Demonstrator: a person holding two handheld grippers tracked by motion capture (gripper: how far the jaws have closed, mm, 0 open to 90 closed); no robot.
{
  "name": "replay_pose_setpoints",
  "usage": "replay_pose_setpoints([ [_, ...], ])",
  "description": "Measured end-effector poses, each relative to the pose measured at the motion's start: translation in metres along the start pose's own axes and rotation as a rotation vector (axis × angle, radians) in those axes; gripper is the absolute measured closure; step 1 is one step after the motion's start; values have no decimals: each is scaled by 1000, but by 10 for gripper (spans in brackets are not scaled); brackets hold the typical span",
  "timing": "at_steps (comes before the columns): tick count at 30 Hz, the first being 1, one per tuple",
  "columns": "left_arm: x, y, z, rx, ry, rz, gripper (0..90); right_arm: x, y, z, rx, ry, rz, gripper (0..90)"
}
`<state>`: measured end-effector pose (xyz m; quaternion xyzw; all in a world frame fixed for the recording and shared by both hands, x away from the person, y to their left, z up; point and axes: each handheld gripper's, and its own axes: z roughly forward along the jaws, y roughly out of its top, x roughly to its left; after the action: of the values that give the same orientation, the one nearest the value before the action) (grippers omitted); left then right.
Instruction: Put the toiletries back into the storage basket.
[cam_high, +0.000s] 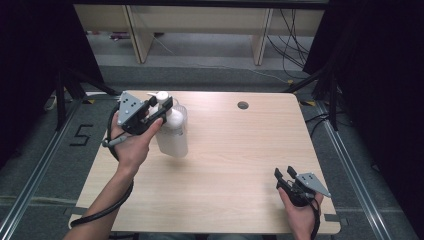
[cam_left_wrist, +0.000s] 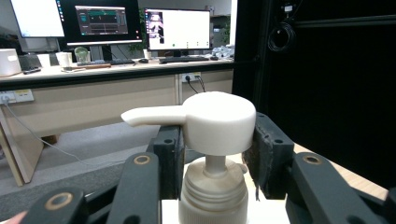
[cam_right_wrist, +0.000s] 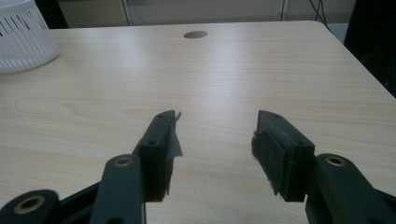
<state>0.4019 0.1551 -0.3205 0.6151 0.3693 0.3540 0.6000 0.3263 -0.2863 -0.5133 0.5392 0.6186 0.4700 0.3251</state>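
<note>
Left gripper (cam_high: 161, 109) clamped on the round off-white plastic pump head (cam_left_wrist: 218, 122) of a translucent white pump bottle (cam_high: 172, 134); jaws sit on either side of the head, spout pointing out sideways. Bottle stands near the far-left corner of the light wood-grain table (cam_high: 235, 150). Right gripper (cam_high: 284, 175) rests near the near-right corner, jaws spread apart with bare tabletop between them. White slotted plastic basket (cam_right_wrist: 21, 39) seen in right gripper view.

Black numeral "5" (cam_high: 81, 135) marked on the grey floor (cam_high: 45, 165) left of the table, monitor screens' text unreadable
</note>
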Motion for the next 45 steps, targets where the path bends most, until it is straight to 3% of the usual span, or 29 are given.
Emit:
replay_pose_setpoints([
  [7,5,5,-2,-10,15,-1,592,0,0,0,-2,0,-6,494],
  [8,6,5,-2,-11,16,3,592,0,1,-1,20,-18,-10,494],
  [11,8,7,-2,-13,20,4,591,0,0,0,-2,1,-5,493],
  [12,8,7,-2,-15,22,3,592,-1,1,-2,16,-23,-23,494],
  [21,13,12,-1,-36,44,4,591,0,0,0,1,1,-5,493],
  [22,14,13,-1,-37,46,5,591,0,0,-1,10,-19,-18,494],
  [30,18,14,2,-49,58,7,591,-1,1,-2,14,-22,-20,494],
  [31,19,15,2,-51,59,7,591,0,0,0,0,-3,-7,493],
  [34,21,16,4,-53,64,7,591,1,1,-2,21,-18,-10,493],
  [39,23,19,7,-61,72,5,591,-1,0,-1,0,-7,-18,493],
  [45,27,22,11,-64,85,4,591,0,0,-1,20,-17,-12,493],
])
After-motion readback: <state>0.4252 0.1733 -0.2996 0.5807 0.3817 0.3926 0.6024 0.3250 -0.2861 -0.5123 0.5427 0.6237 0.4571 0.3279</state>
